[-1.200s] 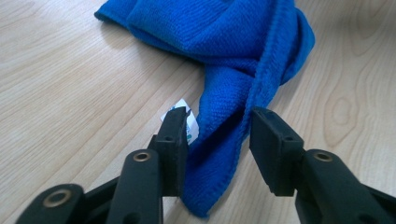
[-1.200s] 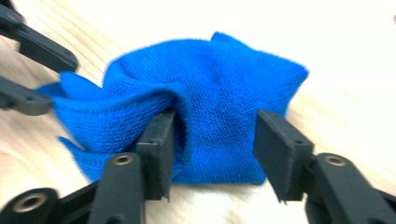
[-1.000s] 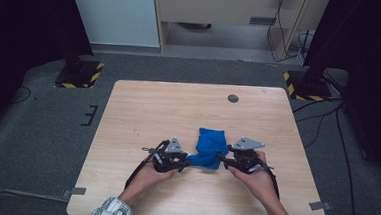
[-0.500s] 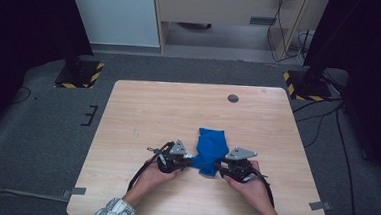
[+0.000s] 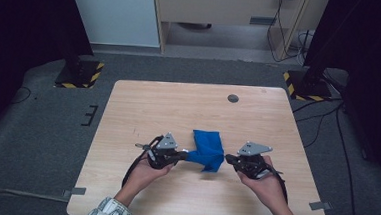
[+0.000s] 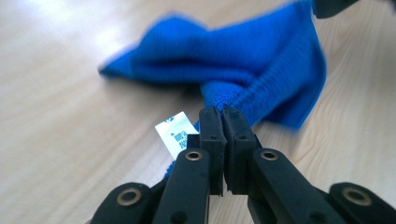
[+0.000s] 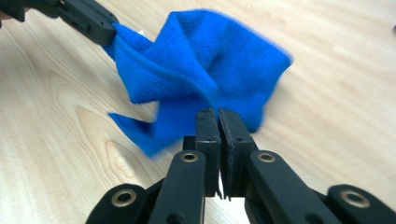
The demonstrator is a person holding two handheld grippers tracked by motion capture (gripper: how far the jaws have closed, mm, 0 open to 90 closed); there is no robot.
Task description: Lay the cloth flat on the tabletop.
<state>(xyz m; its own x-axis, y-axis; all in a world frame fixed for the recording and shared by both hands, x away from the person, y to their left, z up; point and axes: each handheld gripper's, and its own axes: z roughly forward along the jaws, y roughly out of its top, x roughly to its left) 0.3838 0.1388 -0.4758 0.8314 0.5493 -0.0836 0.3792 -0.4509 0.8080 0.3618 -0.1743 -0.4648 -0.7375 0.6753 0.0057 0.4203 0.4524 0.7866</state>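
Observation:
A blue cloth [image 5: 208, 149] lies crumpled near the middle of the wooden table [image 5: 153, 105], its near part lifted. My left gripper [image 5: 184, 156] is shut on the cloth's left corner [image 6: 233, 60], beside a small white label [image 6: 175, 133]. My right gripper [image 5: 227, 159] has just been closing and is shut on the cloth's right edge [image 7: 205, 65]. The left gripper view has my jaws [image 6: 223, 112] pressed together on a bunched fold. The right gripper view has my jaws [image 7: 218, 114] together at the cloth's hem, with the left gripper's jaws [image 7: 88, 18] pinching the far corner.
A small dark round disc [image 5: 233, 98] sits on the table near its far edge. Black stands with yellow-black striped bases [image 5: 80, 75] flank the table on the grey floor, and cables [image 5: 328, 121] trail at the right.
Both grippers closed on the cloth's near corners. The hands then rose and drew apart, pulling the near edge of the cloth up off the table.

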